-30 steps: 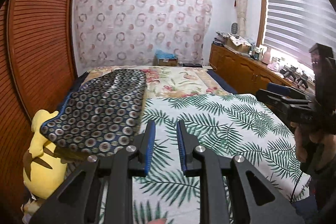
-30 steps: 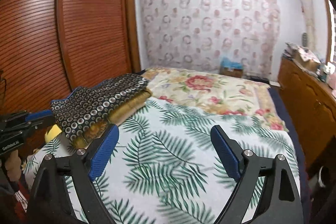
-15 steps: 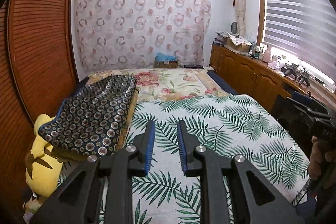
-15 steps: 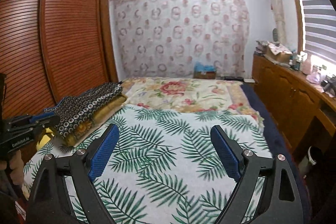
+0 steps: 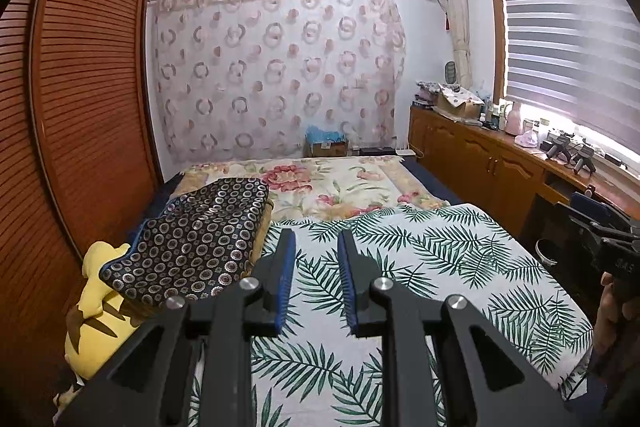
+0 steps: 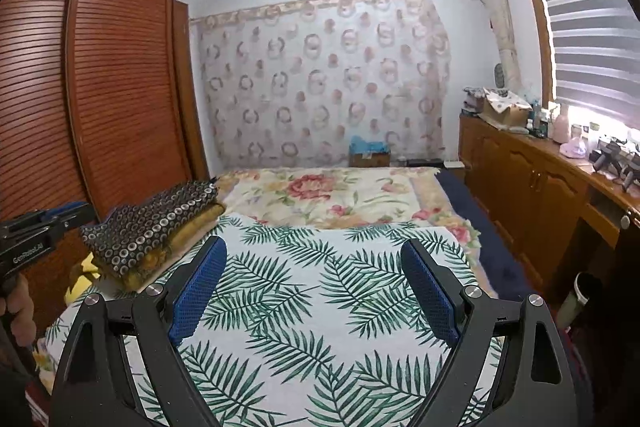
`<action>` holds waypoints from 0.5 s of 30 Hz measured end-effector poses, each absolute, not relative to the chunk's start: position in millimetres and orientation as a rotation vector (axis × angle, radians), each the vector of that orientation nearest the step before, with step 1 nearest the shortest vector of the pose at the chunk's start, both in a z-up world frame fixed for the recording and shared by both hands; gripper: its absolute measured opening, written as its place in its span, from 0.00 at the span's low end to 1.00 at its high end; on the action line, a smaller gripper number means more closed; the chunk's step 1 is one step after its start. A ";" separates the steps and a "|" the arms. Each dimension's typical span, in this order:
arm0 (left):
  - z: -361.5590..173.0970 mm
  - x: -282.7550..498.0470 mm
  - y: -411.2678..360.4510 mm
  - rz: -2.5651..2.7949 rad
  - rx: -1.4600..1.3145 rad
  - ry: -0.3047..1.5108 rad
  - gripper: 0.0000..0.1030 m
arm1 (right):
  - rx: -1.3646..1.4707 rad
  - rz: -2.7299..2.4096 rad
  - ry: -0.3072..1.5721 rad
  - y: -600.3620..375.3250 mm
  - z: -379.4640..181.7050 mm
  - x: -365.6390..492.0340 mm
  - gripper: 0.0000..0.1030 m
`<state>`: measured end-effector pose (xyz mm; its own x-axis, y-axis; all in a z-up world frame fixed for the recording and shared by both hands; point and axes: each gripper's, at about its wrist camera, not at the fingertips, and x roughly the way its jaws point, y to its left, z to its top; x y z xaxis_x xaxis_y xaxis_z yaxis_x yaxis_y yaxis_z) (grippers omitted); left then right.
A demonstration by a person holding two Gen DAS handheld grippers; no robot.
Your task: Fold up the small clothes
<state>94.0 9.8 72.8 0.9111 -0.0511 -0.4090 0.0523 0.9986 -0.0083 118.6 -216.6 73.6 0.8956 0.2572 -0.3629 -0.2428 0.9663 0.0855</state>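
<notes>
Both grippers empty above the bed (image 5: 460,259).
Left gripper (image 5: 316,279) narrowly parted, right gripper (image 6: 316,291) spread wide; patterned folded cloth (image 5: 200,247) lengthwise along left edge.

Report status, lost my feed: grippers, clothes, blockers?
Left gripper narrowly open, empty. Right gripper wide open, empty. Folded dotted cloth on bed's left edge, untouched. Nothing in the way.

Dark circle-patterned garment (image 5: 196,239), seemingly folded, atop a mustard-yellow layer (image 6: 180,239) at the bed's left edge

Yellow plush toy (image 5: 94,311) half under folded dark patterned cloth (image 5: 196,243); countertop clutter (image 5: 520,131) indistinct.
</notes>
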 end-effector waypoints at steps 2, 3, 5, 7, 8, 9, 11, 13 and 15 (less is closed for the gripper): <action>73.0 93.5 9.6 -0.055 0.002 0.421 0.19 | 0.038 0.253 0.381 -217.8 73.0 119.0 0.88; 73.6 92.9 9.6 -0.056 0.001 0.420 0.19 | 0.037 0.250 0.382 -218.3 72.8 119.3 0.88; 72.8 93.3 9.3 -0.055 0.002 0.421 0.19 | 0.036 0.247 0.382 -218.5 72.2 119.5 0.88; 73.4 92.4 8.1 -0.054 -0.001 0.419 0.19 | 0.033 0.240 0.383 -219.3 71.0 118.8 0.88; 73.3 92.4 8.3 -0.054 -0.001 0.419 0.19 | 0.033 0.239 0.385 -219.7 70.8 118.9 0.88; 73.3 92.2 8.2 -0.055 -0.001 0.419 0.19 | 0.035 0.238 0.386 -220.4 70.5 119.2 0.88; 72.9 92.4 8.5 -0.052 0.001 0.419 0.19 | 0.032 0.235 0.385 -220.8 70.8 119.2 0.88; 74.6 90.4 5.5 -0.051 0.000 0.419 0.19 | 0.034 0.232 0.385 -222.9 69.0 120.8 0.88; 74.8 90.1 5.4 -0.050 0.000 0.418 0.19 | 0.032 0.230 0.384 -223.1 68.8 120.6 0.88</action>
<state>90.1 5.4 74.8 0.9128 -0.0490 -0.4054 0.0490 0.9987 -0.0105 120.6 -223.1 68.8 0.9014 0.2284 -0.3678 -0.2165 0.9735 0.0741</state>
